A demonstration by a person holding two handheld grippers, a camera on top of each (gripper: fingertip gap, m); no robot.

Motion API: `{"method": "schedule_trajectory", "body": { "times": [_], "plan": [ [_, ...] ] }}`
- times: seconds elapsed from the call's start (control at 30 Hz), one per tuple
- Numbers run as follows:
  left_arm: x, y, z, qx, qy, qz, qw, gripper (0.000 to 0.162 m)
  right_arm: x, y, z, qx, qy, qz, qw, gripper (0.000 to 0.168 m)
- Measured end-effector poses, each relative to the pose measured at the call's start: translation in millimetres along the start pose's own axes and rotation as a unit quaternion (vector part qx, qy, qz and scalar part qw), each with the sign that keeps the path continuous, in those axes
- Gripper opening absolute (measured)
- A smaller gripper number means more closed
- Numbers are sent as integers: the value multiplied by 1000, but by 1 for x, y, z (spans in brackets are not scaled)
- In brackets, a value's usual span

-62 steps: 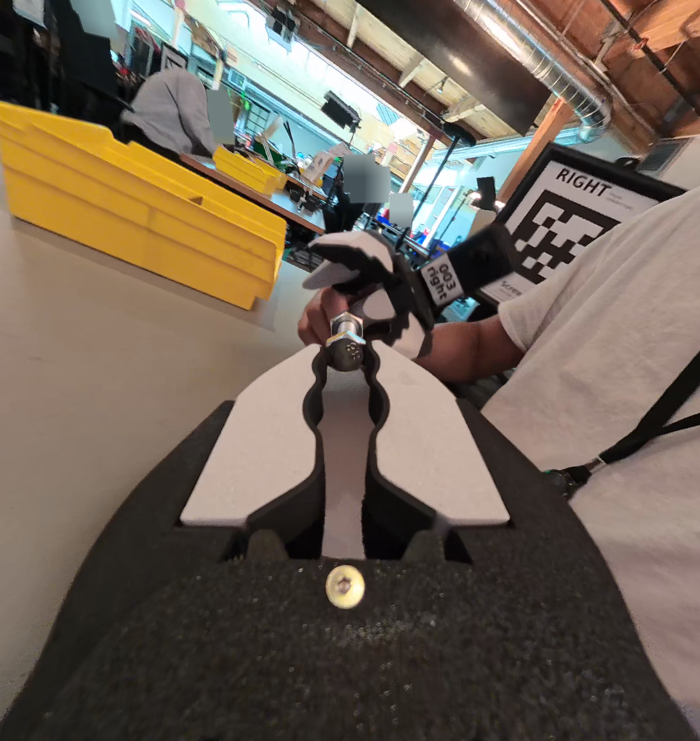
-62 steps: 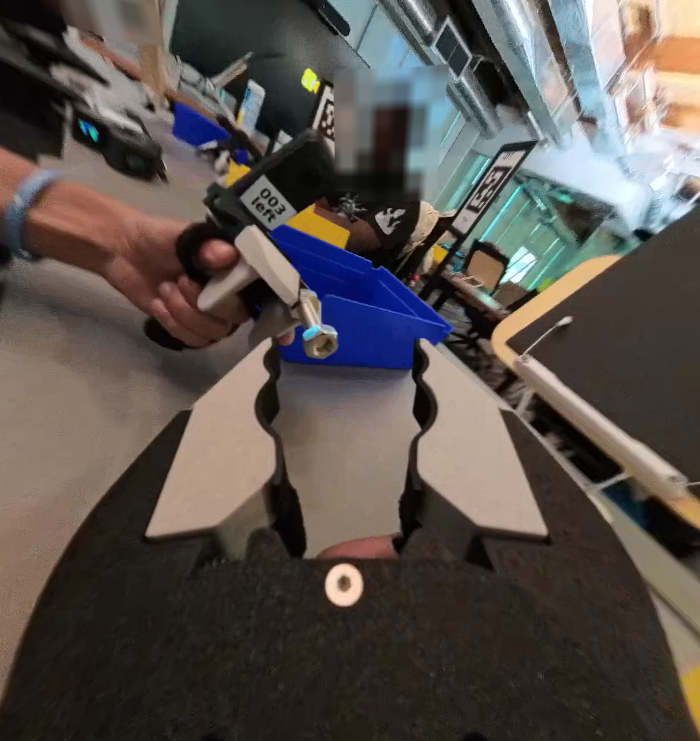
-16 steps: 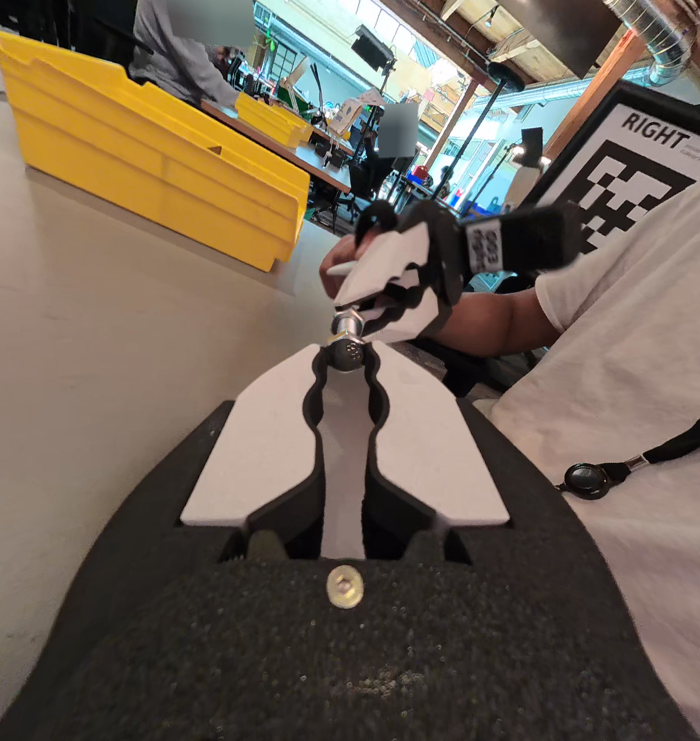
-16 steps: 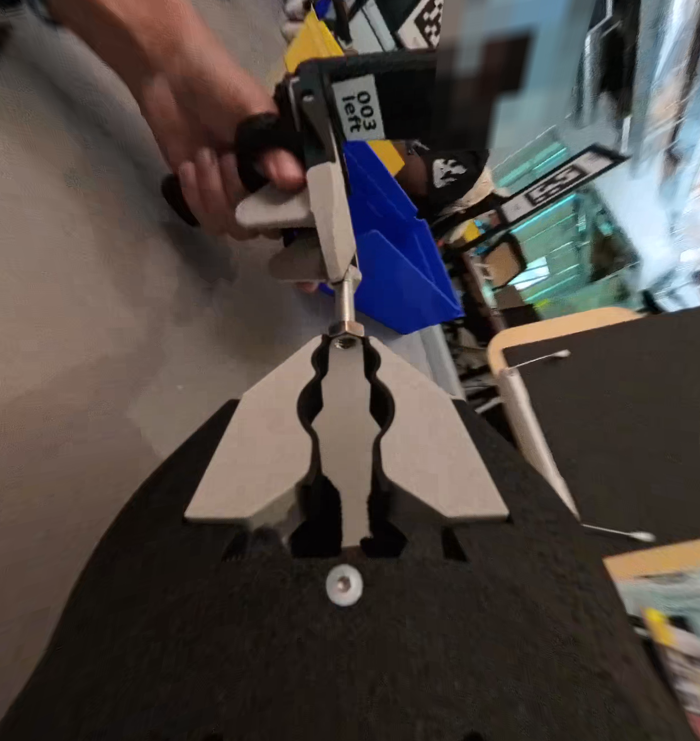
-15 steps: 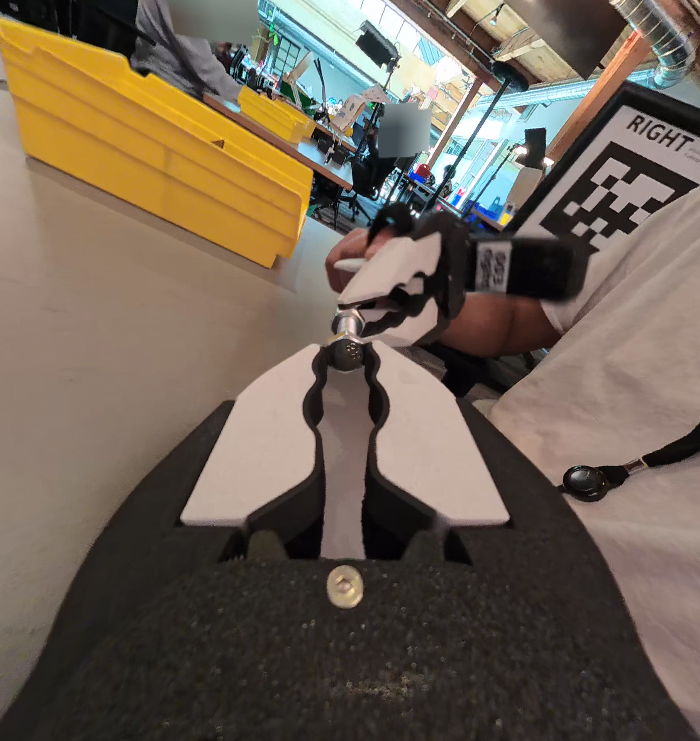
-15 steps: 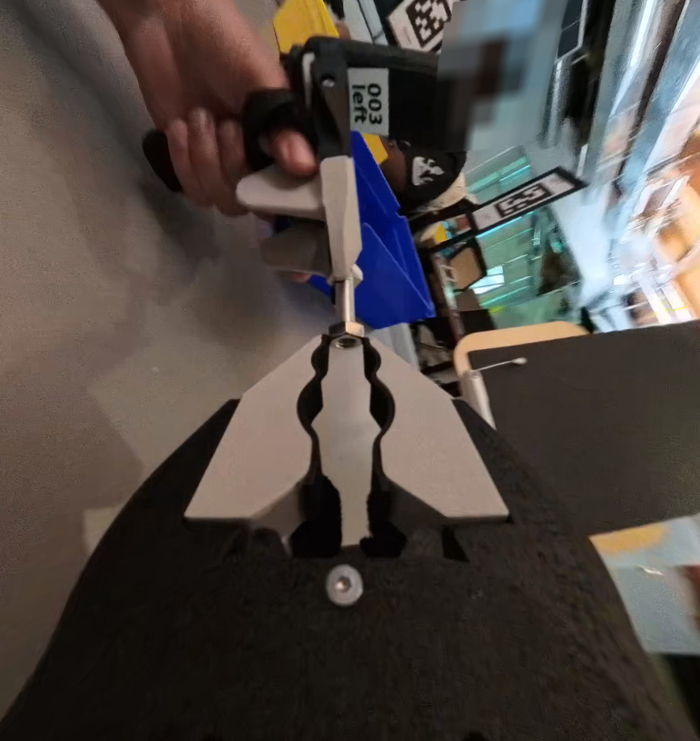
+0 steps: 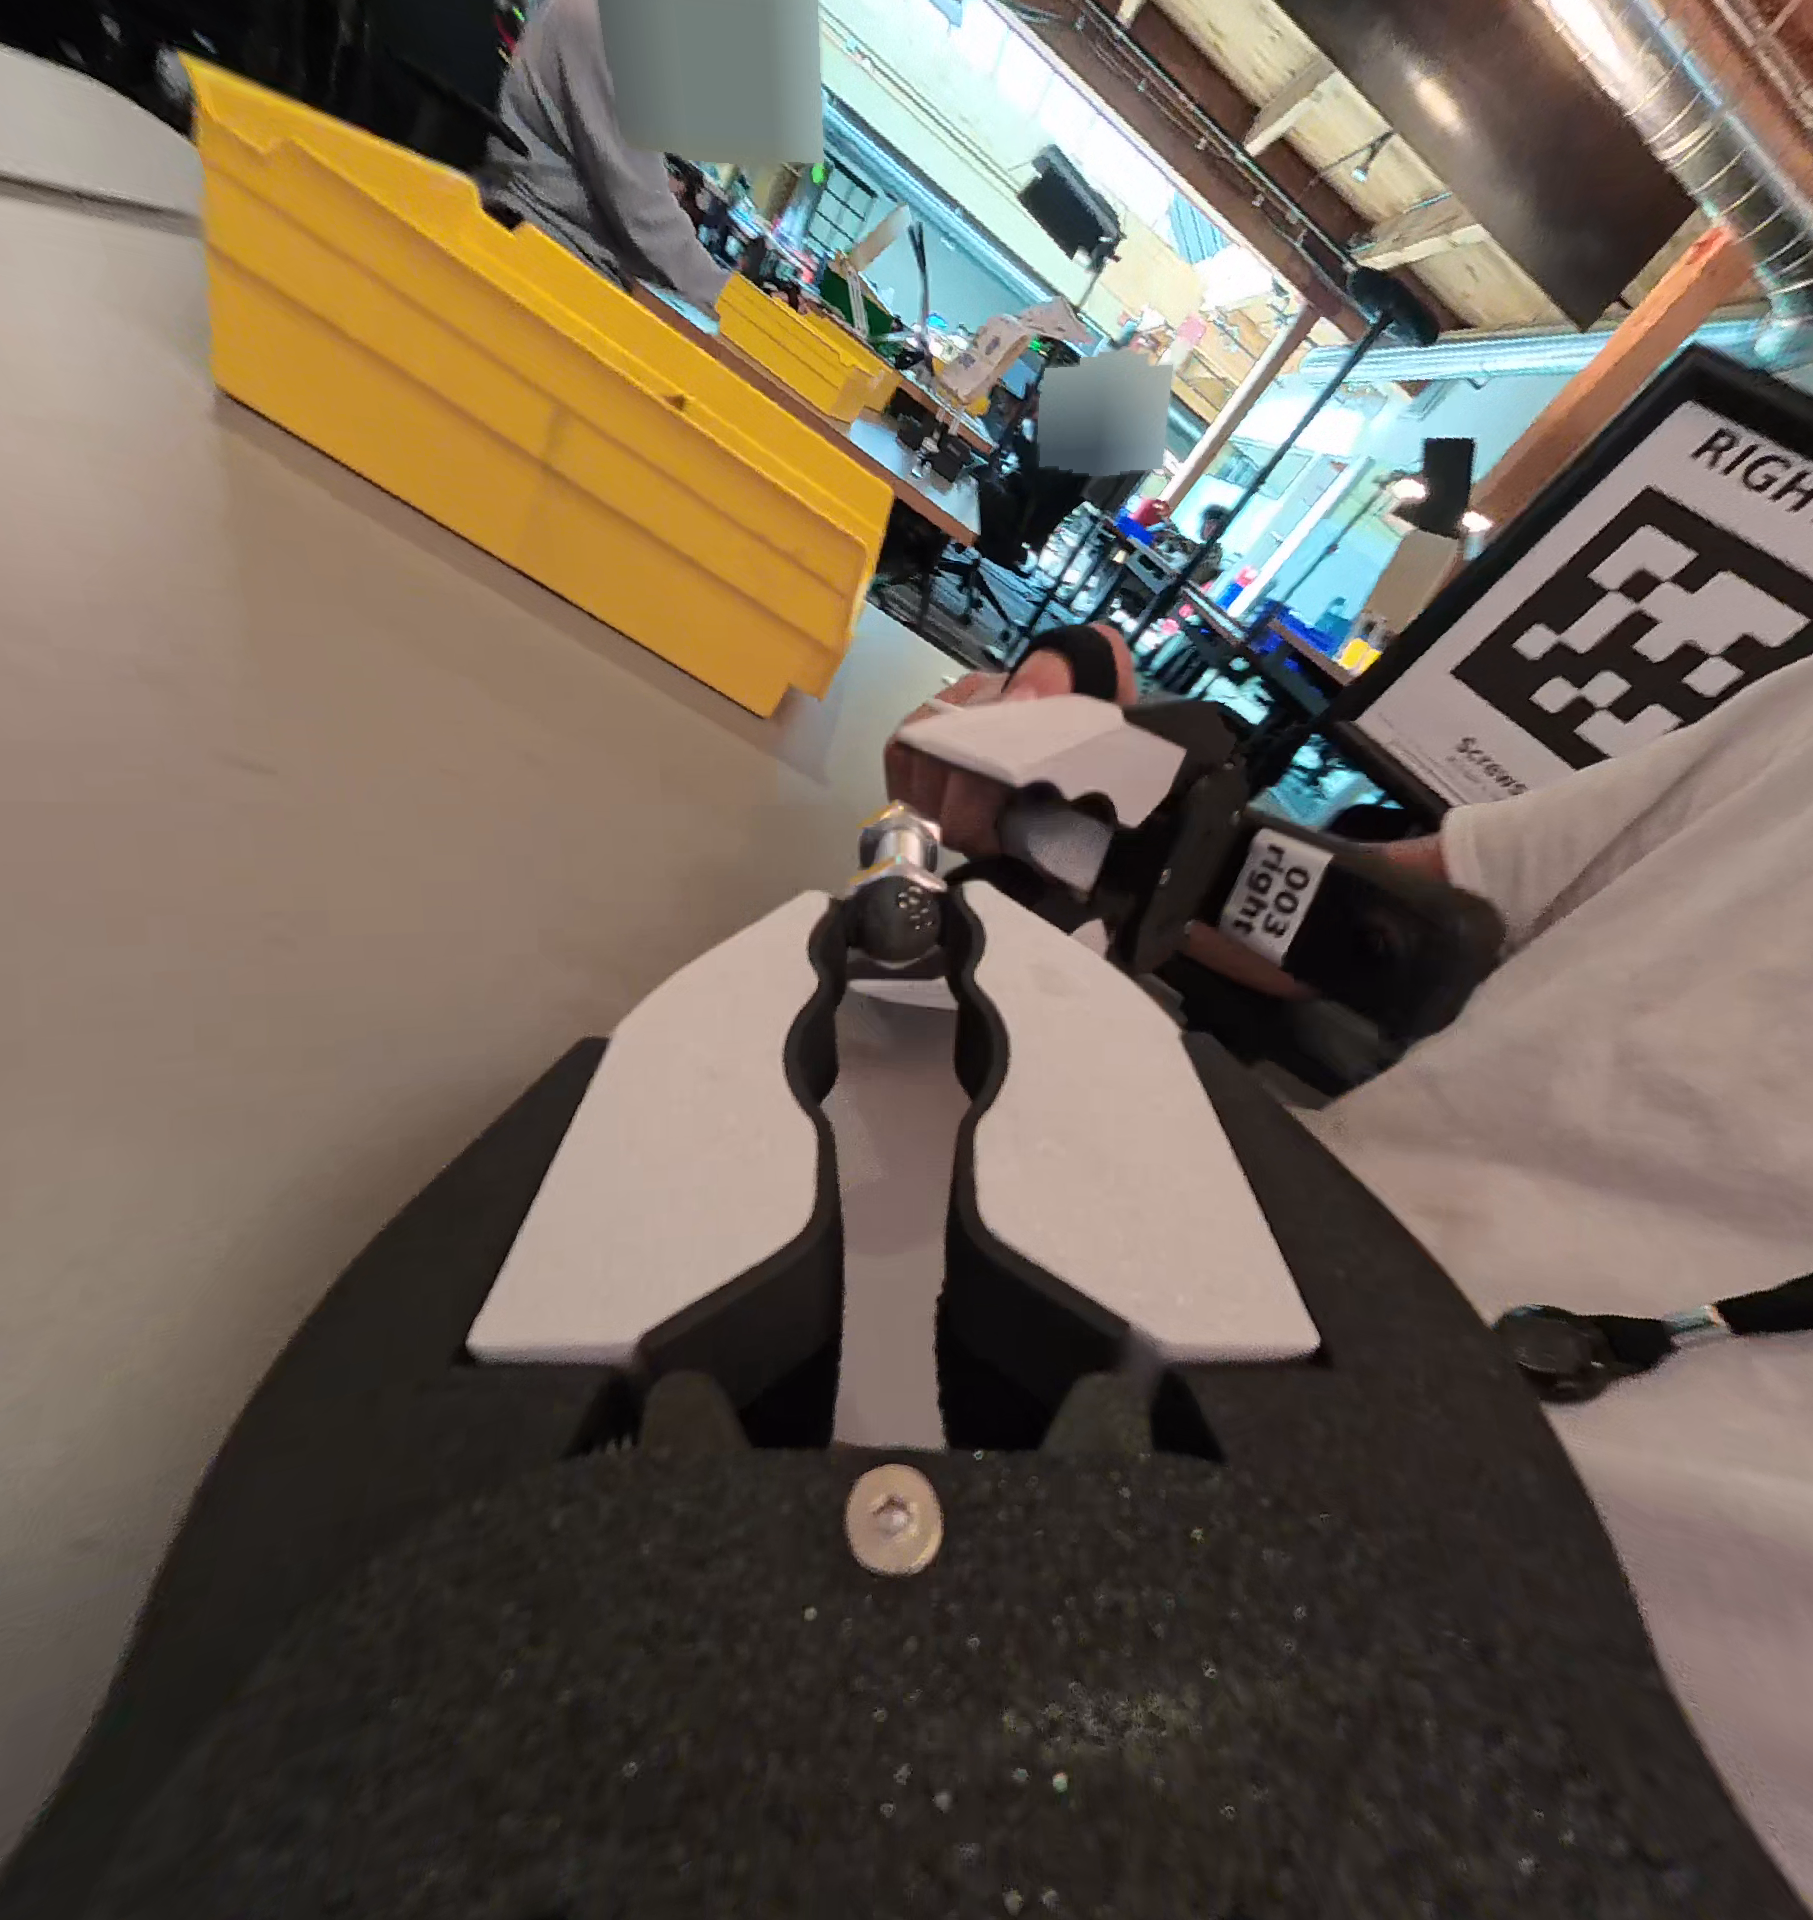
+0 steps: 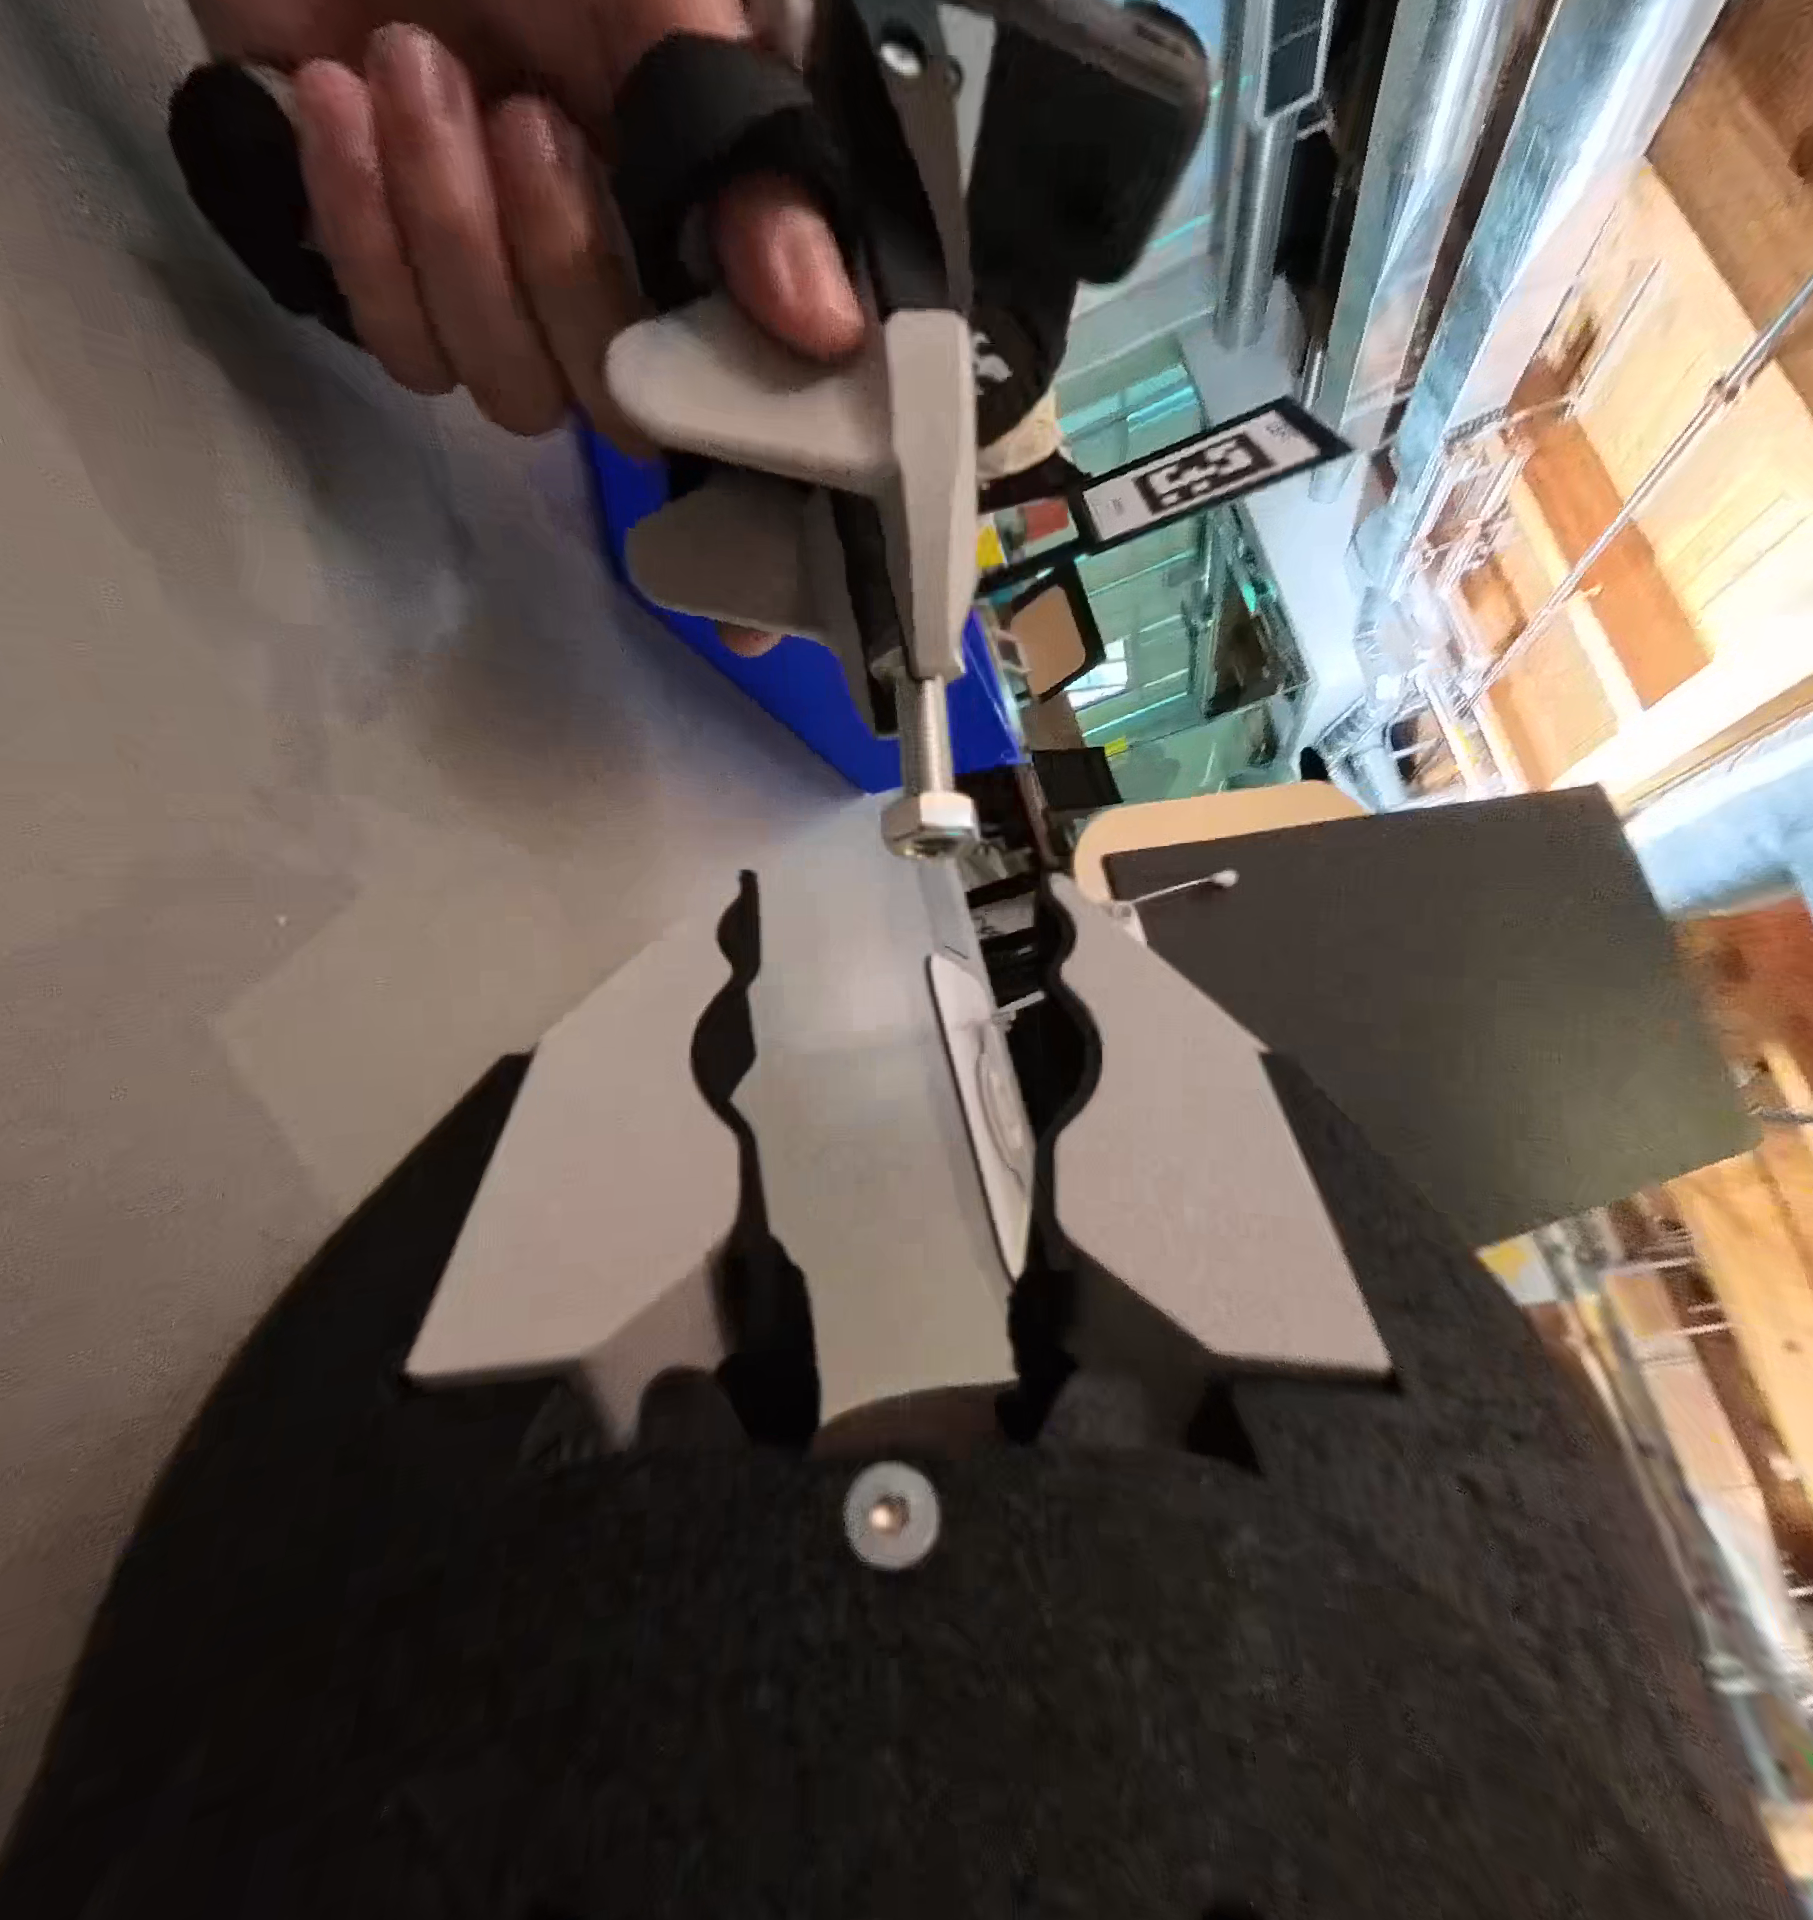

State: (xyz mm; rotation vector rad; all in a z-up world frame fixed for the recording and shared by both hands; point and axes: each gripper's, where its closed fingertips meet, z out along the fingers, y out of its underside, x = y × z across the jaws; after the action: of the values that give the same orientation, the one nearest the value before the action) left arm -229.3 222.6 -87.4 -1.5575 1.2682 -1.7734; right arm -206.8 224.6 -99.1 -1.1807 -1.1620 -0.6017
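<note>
My left gripper (image 7: 895, 902) is shut on the head of a silver bolt (image 7: 900, 930), held above the grey table. A hex nut (image 7: 894, 850) sits on the bolt's shaft. My right gripper (image 8: 902, 902) is open and empty, with the nut (image 8: 928, 823) just beyond its fingertips and not touching them. The bolt's shaft (image 8: 923, 727) runs up from the nut into the left gripper (image 8: 902, 673), which a hand holds. In the left wrist view the right gripper (image 7: 959, 790) stands open just right of the bolt.
A yellow bin (image 7: 528, 436) stands on the grey table (image 7: 258, 831) at the back left. A blue bin (image 8: 808, 665) lies behind the left gripper. A black-and-white marker board (image 7: 1660, 623) and the person's white shirt (image 7: 1608, 1039) are at the right. A black board (image 8: 1401, 987) stands beyond the table edge.
Half a second ago my right gripper was shut on the nut; it has since opened and drawn back a little. The left gripper still holds the bolt.
</note>
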Motion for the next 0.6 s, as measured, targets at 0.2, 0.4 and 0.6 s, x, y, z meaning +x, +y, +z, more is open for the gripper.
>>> {"method": "schedule_trajectory", "body": {
  "times": [0.2,0.4,0.6],
  "plan": [
    [-4,-14,-9,22,-64,127,990,17,3,29,6,-29,-102,338,935,63],
    [-1,-23,-15,45,-84,207,974,17,12,1,-7,74,-308,699,641,59],
    [8,-18,-8,39,-62,226,971,17,15,-20,-16,126,-426,808,387,54]
  ]
}}
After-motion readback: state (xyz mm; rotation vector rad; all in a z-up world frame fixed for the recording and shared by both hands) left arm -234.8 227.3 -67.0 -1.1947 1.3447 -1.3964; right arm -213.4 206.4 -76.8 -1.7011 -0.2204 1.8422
